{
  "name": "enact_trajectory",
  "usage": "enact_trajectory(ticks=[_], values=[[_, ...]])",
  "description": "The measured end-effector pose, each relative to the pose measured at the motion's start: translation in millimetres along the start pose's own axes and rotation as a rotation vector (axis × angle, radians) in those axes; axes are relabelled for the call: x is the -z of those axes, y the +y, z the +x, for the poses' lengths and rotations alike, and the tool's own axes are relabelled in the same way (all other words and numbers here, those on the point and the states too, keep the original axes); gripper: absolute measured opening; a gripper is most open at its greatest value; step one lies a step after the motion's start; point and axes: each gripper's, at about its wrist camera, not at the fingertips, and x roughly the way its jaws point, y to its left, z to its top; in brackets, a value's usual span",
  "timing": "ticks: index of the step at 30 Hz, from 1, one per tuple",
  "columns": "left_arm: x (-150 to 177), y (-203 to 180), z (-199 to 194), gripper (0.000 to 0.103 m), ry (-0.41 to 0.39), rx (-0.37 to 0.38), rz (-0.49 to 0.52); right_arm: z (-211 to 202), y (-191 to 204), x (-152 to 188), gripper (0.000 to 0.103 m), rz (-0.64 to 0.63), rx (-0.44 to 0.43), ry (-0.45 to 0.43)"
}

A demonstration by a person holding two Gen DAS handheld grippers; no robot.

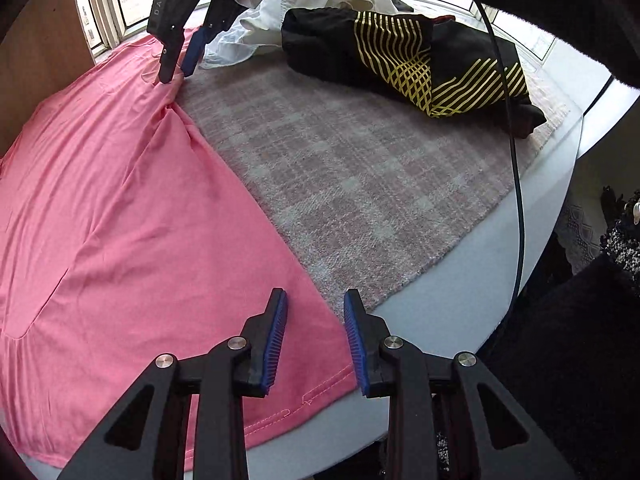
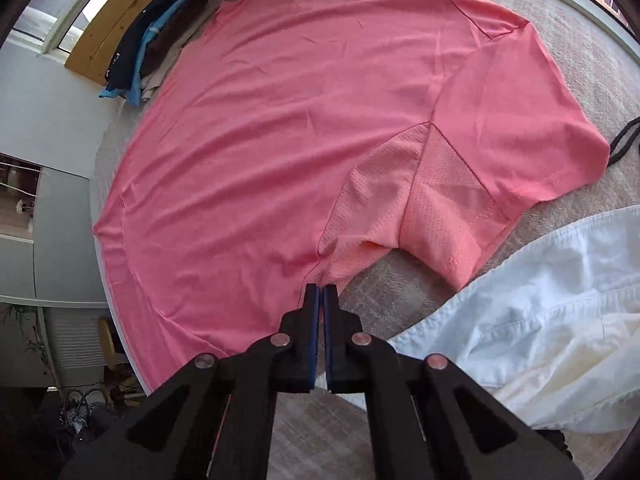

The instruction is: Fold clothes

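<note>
Pink shirt: it lies spread flat on the checked cloth that covers the counter, one short sleeve stretched out to the side, so its whole outline is open for folding.

Right claw: my jaws are pressed together with the side edge of the shirt, just below the mesh underarm panel, pinched between the tips. In the left wrist view the fabric gathers into a pucker right under this claw, which tells me the cloth is caught. I hold here because this point fixes the upper end of a lengthwise fold line.

Left claw: my jaws stand apart over the hem corner, one pad above the pink fabric, the other above the checked cloth. The edge of the shirt runs between them, but neither pad presses on it, so nothing is held.

Why this pairing: one claw at the armpit side and one at the hem on the same edge lets me lift that edge evenly and carry it over, I judge.

Black garment with yellow stripes: heaped at the far side, clear of the shirt.

White garment: bunched just beside the sleeve, waiting.

Folded pile: stacked well apart, near the wooden board.
</note>
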Motion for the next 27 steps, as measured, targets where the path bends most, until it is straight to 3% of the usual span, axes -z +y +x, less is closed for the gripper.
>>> enact_trajectory(ticks=[1,4,7,9,11,12,18,19,20,27], values=[[1,1,0,0.000,0.006,0.018,0.000,-9,1,-2,0.002,-0.001,-0.014,-0.024],[4,2,-6,0.000,0.001,0.043,0.002,-30,6,-9,0.002,-0.005,-0.023,-0.072],[5,5,-18,0.000,-0.017,0.059,-0.007,-30,9,-10,0.003,-0.026,0.038,-0.050],[5,9,-21,0.000,-0.016,0.059,-0.014,-24,1,-3,0.010,0.017,0.024,0.008],[4,10,-21,0.000,-0.012,0.036,-0.006,-12,-8,4,0.032,0.083,0.019,0.058],[2,10,-20,0.000,-0.009,0.039,-0.001,-7,-12,7,0.032,0.085,0.031,0.063],[-2,4,-14,0.000,0.010,0.031,0.028,21,-10,8,0.029,0.071,-0.029,0.060],[-2,4,-13,0.000,0.015,0.032,0.032,24,-7,8,0.013,0.053,-0.029,0.067],[-2,4,-13,0.000,0.018,0.033,0.035,25,-4,8,0.003,0.039,-0.031,0.068],[-2,6,-28,0.000,0.032,0.059,0.077,-24,4,-7,0.003,0.016,-0.057,-0.025]])
